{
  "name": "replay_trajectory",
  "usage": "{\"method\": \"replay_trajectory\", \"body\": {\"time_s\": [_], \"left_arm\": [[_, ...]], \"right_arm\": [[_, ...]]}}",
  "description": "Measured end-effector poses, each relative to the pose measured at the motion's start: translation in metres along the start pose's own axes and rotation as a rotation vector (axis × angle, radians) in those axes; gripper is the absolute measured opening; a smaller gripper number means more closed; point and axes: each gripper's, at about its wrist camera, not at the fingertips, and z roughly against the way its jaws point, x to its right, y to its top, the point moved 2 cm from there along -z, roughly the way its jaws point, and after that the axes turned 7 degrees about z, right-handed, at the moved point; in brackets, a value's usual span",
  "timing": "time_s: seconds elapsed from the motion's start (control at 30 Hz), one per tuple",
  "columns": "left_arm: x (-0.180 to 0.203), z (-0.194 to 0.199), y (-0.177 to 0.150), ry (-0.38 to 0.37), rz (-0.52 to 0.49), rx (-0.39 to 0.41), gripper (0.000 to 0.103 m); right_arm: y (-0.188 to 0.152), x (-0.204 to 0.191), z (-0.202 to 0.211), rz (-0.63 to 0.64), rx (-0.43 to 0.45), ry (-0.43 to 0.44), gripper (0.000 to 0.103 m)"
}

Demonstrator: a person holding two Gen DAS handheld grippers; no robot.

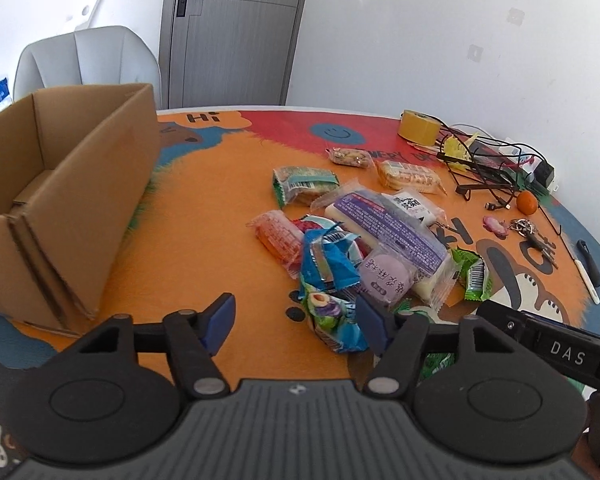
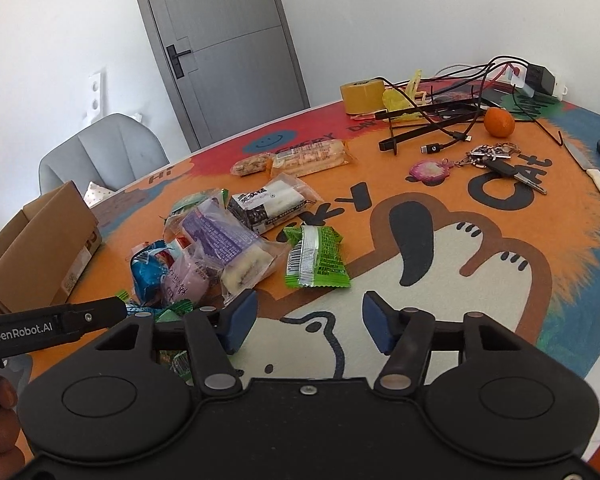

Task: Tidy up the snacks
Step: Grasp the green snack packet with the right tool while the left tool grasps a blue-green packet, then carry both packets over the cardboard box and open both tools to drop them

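The cardboard box (image 1: 60,184) runs off the left edge in the left wrist view. The left gripper's body hides part of a green packet (image 1: 436,364). Print on the purple wrapper (image 2: 216,236) is too small to read.

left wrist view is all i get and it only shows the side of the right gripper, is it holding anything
observer: No. The right gripper has its jaws apart with nothing between them, only the mat below.
operator: whats nearest ahead of it
observer: The green barcode packet, lying flat just beyond its fingertips at the pile's right edge.
operator: chair behind the box free
observer: No, a patterned cushion lies on the chair seat.
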Motion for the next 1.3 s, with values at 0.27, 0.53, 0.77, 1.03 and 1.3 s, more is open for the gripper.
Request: {"method": "replay_trajectory", "body": {"time_s": [0.27, 0.53, 0.77, 1.03, 1.3], "left_arm": [[0.010, -0.019, -0.005, -0.028, 0.012, -0.024, 0.045], [0.006, -0.019, -0.004, -0.051, 0.025, -0.026, 0.028], [-0.002, -0.011, 0.000, -0.026, 0.035, 0.001, 0.027], [-0.008, 0.003, 0.004, 0.006, 0.036, 0.034, 0.027], [-0.013, 0.022, 0.013, 0.024, 0.041, 0.091, 0.027]], "right_arm": [[0.010, 0.004, -0.014, -0.012, 0.020, -0.001, 0.056], [0.023, 0.003, -0.034, -0.031, 0.033, -0.023, 0.056], [0.025, -0.002, -0.047, -0.045, 0.033, -0.043, 0.048], [0.018, 0.004, -0.039, -0.101, 0.050, 0.004, 0.031], [0.024, -0.004, -0.012, -0.104, 0.114, 0.040, 0.030]]}}
